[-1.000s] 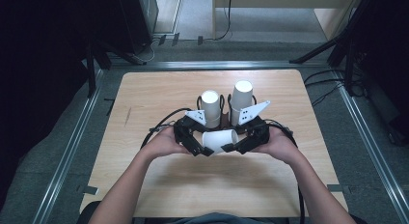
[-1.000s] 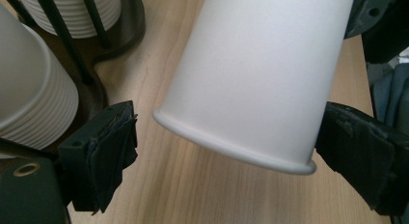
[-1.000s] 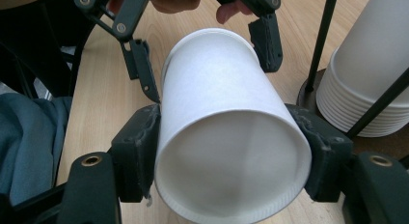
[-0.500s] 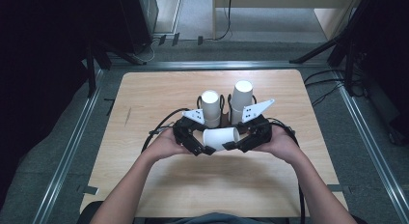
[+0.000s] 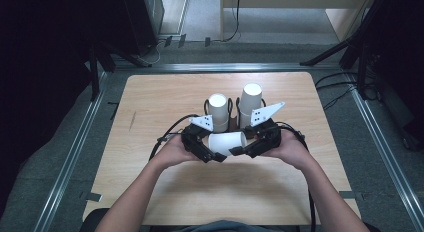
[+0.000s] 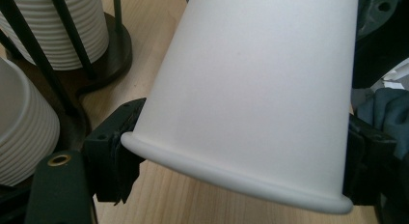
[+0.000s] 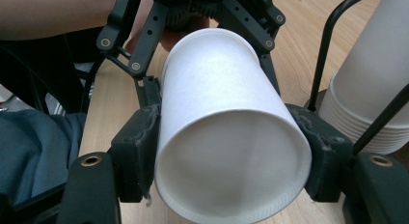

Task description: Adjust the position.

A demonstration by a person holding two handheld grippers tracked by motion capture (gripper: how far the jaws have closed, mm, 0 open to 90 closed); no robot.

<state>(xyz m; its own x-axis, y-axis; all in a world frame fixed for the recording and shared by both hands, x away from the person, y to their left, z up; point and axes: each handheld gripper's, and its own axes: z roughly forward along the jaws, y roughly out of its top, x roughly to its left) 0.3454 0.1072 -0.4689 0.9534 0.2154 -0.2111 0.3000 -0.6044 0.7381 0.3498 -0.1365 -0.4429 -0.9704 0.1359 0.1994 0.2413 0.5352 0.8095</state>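
Note:
A white paper cup [image 5: 227,142] lies on its side just above the table, held between my two grippers. My left gripper [image 5: 215,155] has it from the left. Its jaws have just been closing, and in the left gripper view the pads [image 6: 118,156] touch both sides of the cup [image 6: 251,89] at its rolled edge. My right gripper [image 5: 241,151] is shut on the other end. In the right gripper view the cup's open mouth [image 7: 226,137] faces the camera, squeezed between the pads [image 7: 137,147]. The left gripper [image 7: 210,64] shows beyond it.
Behind the grippers, two upside-down stacks of white cups [image 5: 218,112] [image 5: 250,103] stand in a black wire holder [image 5: 233,123] near the middle of the wooden table [image 5: 150,102]. The same stacks show in the left gripper view [image 6: 62,31] and the right gripper view [image 7: 371,89].

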